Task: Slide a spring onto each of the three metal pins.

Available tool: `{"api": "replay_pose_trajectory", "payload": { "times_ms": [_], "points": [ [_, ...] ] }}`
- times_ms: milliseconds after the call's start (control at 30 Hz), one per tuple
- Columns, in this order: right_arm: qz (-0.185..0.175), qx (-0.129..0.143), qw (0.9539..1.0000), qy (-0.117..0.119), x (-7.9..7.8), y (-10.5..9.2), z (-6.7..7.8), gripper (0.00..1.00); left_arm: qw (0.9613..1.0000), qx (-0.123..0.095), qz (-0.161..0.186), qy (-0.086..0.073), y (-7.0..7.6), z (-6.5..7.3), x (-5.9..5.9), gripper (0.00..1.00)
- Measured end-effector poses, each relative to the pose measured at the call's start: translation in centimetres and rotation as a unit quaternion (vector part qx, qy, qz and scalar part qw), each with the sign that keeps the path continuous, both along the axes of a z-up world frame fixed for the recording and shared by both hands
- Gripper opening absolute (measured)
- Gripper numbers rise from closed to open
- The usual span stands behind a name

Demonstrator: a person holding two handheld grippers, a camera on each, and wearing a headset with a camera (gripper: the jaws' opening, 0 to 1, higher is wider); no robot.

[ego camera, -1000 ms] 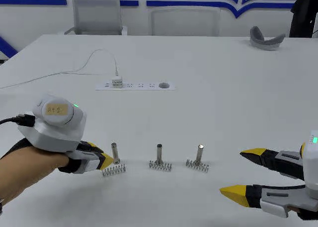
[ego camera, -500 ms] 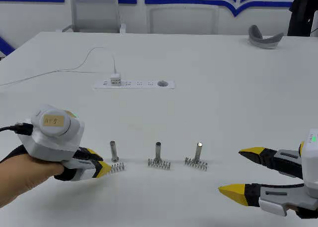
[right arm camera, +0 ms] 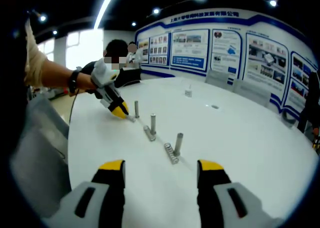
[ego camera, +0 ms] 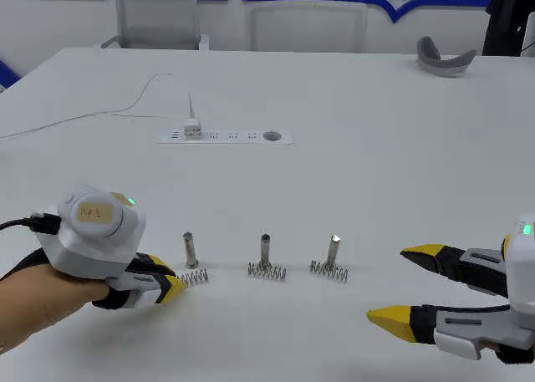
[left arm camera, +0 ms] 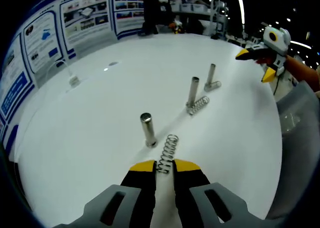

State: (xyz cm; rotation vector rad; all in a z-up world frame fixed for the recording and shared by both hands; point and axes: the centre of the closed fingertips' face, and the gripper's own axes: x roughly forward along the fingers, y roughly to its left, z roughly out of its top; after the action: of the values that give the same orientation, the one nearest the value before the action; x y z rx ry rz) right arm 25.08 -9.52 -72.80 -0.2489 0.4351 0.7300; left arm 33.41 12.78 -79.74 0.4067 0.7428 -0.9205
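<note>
1. Low in the left gripper view, the left gripper (left arm camera: 165, 164) had fingers pinched on a spring (left arm camera: 169, 147) beside its pin (left arm camera: 147, 128).
2. It needed a gentle lift, straight over the pin.
3. The right gripper (right arm camera: 161, 164) had fingers apart.

White table (ego camera: 376, 148), three silver pins (ego camera: 265, 244), a silver spring (ego camera: 267, 272) by each, left gripper (ego camera: 174, 287) lower left and right gripper (ego camera: 386, 283) lower right, both yellow-tipped black.
</note>
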Motion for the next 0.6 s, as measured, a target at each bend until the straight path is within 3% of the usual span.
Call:
{"api": "replay_pose_trajectory", "payload": {
  "times_ms": [333,600],
  "points": [
    [0.001,0.002,1.0000,0.000,0.00,0.14,-0.03,0.59,0.9995,0.022,-0.018,-0.012,-0.09,-0.51,-0.43,0.11],
    [0.003,0.004,1.0000,-0.004,0.04,0.26,0.35,0.59,0.9995,0.018,-0.021,-0.013,-0.25,-0.20,-0.60,0.10]
  ]
}}
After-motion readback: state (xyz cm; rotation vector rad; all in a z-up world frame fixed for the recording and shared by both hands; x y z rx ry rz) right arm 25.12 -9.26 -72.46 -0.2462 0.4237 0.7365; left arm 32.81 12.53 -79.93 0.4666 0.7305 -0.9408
